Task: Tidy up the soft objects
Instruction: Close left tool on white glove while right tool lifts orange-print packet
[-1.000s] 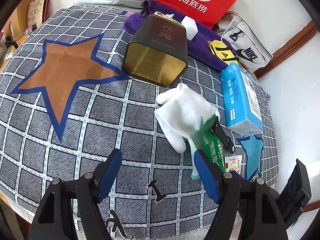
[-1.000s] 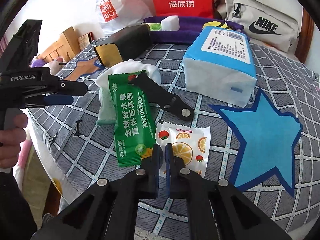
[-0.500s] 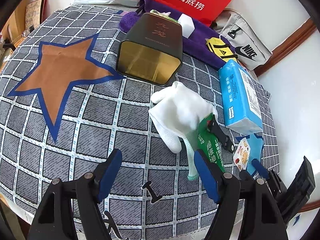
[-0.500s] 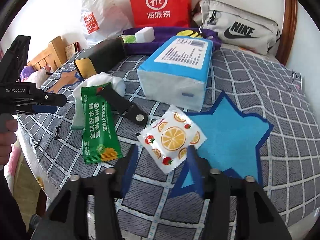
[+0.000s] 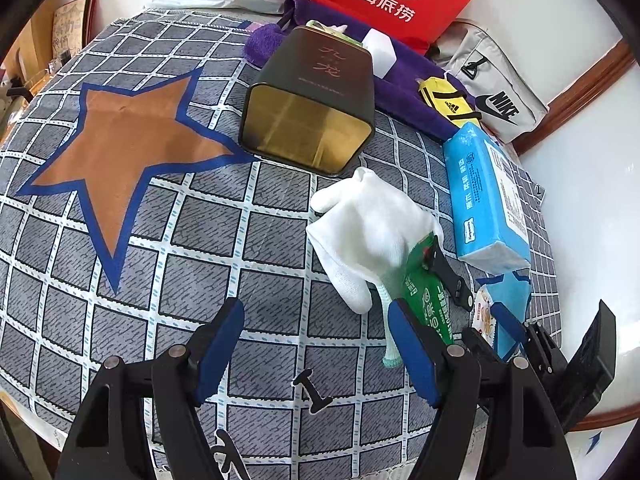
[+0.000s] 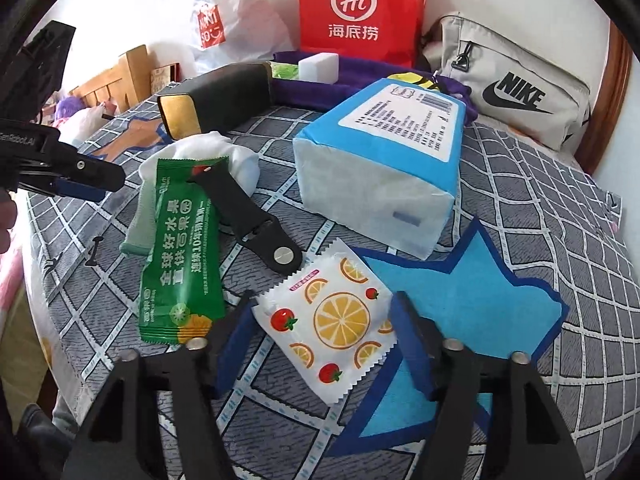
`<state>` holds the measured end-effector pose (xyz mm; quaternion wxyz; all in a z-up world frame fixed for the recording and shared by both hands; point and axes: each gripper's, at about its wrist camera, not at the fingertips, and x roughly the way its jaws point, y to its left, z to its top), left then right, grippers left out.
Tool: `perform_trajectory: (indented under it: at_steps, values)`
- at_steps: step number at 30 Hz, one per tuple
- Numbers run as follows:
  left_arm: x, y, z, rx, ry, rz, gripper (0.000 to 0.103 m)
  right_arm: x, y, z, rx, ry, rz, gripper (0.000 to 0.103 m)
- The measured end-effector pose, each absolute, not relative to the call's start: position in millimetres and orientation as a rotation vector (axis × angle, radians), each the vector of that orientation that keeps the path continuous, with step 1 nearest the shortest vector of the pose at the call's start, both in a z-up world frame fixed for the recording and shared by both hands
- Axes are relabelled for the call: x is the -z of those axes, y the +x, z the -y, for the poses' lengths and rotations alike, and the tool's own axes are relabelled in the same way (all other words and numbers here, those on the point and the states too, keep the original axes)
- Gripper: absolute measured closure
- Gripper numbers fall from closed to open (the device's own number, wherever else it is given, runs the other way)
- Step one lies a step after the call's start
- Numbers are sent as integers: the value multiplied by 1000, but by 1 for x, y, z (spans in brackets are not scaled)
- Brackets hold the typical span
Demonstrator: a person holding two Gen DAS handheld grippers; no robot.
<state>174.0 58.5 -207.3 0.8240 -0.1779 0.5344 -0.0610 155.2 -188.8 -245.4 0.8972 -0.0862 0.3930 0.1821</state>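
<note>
2 grippers, both spread, neither holding. Your right gripper (image 6: 320,344): jaws just narrowing, straddling fruit-print sachet (image 6: 328,320), pads not yet pressing. Your left gripper (image 5: 316,344): bare bedspread between fingers; white glove (image 5: 368,232) ahead-right. Step: sachet pickup. Next: squeeze, then lift.

White glove (image 5: 372,236) beside dark tin (image 5: 316,104)

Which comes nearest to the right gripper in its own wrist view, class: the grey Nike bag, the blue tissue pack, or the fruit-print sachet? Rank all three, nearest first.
Measured from the right gripper:
1. Fruit-print sachet: lying between the open jaws.
2. Blue tissue pack: just beyond, mid-bed, slightly right.
3. Grey Nike bag: farthest, against the wall at upper right.
</note>
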Motion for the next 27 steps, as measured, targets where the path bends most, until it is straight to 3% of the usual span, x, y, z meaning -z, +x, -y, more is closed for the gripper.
perform_trajectory:
  at_steps: [14,25,27]
  values:
    - [208,175,-45,163,-355,-1136,30,243,152,204,-434,-54,-850,82]
    - [201,207,-43,183,-427,-1037,32,232,146,215,-385,-6,-843,89]
    - [208,218,-38,163,-414,-1061,40,231,145,219,-372,-3,-844,89]
